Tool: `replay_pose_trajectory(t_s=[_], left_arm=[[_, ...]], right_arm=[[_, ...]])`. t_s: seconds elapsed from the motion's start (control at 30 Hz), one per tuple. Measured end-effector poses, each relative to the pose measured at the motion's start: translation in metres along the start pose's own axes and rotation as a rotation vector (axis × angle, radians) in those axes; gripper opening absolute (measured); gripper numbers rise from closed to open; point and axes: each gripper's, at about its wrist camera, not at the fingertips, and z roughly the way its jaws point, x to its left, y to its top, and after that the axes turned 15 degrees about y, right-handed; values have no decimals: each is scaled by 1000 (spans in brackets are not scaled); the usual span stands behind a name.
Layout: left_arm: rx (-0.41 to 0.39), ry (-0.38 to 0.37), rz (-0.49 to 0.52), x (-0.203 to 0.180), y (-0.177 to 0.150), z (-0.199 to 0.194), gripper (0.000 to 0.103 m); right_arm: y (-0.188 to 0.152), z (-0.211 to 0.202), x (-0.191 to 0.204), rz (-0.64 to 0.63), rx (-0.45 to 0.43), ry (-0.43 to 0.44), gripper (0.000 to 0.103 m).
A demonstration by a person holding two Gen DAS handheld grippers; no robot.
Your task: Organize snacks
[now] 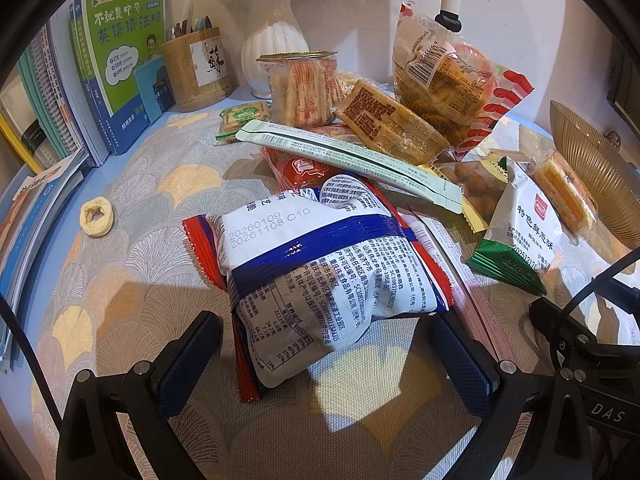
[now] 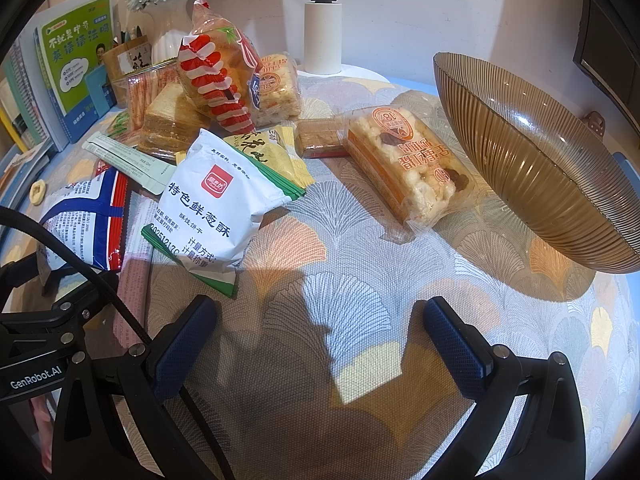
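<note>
A pile of wrapped snacks lies on the patterned tablecloth. A white, blue and red puffed bag (image 1: 316, 272) lies between the fingers of my open left gripper (image 1: 324, 360), which does not clamp it. It also shows in the right wrist view (image 2: 84, 220). A white and green scallion biscuit pack (image 2: 216, 208) lies just ahead-left of my open, empty right gripper (image 2: 320, 344). A clear-wrapped rice crisp bar (image 2: 408, 168) lies beside the ribbed amber glass bowl (image 2: 532, 160), which stands tilted at the right.
Books (image 1: 120, 68), a bamboo pen holder (image 1: 196, 68) and a white vase (image 1: 276, 48) stand at the back left. A small ring-shaped snack (image 1: 96, 216) lies loose on the cloth. A white lamp post (image 2: 322, 28) stands behind the pile.
</note>
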Motion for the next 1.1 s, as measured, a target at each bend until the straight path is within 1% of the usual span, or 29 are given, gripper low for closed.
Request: replay_pose_trajectory(t_s=[0.33, 0.43, 0.47, 0.5, 0.57, 0.6, 0.67, 0.7, 0.73, 0.77, 0.83, 0.87, 0.9, 0.93, 0.97, 1.0, 1.03, 1.1], left_arm=[[0, -6, 8, 1, -5, -3, 103], [4, -65, 59, 10, -6, -3, 103], [6, -77, 53, 16, -7, -4, 103], [10, -86, 25, 26, -9, -7, 103], [21, -135, -40, 50, -11, -10, 103], [28, -180, -72, 66, -10, -12, 103], [31, -197, -91, 83, -7, -13, 103], [29, -181, -100, 93, -3, -13, 103], [24, -165, -111, 101, 2, -13, 103], [20, -168, -117, 106, 5, -12, 103], [19, -214, -118, 112, 16, -12, 103], [18, -246, -112, 112, 21, -12, 103], [12, -269, -94, 109, 26, -13, 103], [1, -282, -73, 104, 31, -14, 103], [-12, -296, -41, 98, 36, -14, 103], [-20, -298, 8, 89, 41, -14, 103], [-28, -302, 62, 78, 44, -12, 103], [-20, -314, 169, 54, 47, -3, 103]], right_arm=[[2, 1, 1, 0, 2, -3, 103], [2, 1, 0, 3, 1, 2, 103], [2, 1, -2, 5, 0, 10, 103], [1, -1, -2, 2, 1, 19, 103], [-2, -10, -7, 28, -27, 63, 103], [-3, -15, -9, 44, -37, 79, 102], [-5, -29, -9, 83, -91, 162, 100], [-5, -38, -3, 69, -122, 192, 100], [-4, -44, 5, 43, -141, 201, 100], [-4, -48, 12, 20, -153, 210, 99], [-2, -55, 35, -60, -156, 264, 99], [-1, -53, 44, -84, -134, 281, 97], [-1, -50, 48, -97, -118, 282, 91], [-1, -44, 55, -122, -89, 275, 87], [-2, -36, 63, -152, -56, 247, 80], [-2, -28, 63, -166, -35, 230, 75], [-2, -22, 65, -176, -16, 227, 73], [-3, -8, 66, -173, 21, 229, 60]])
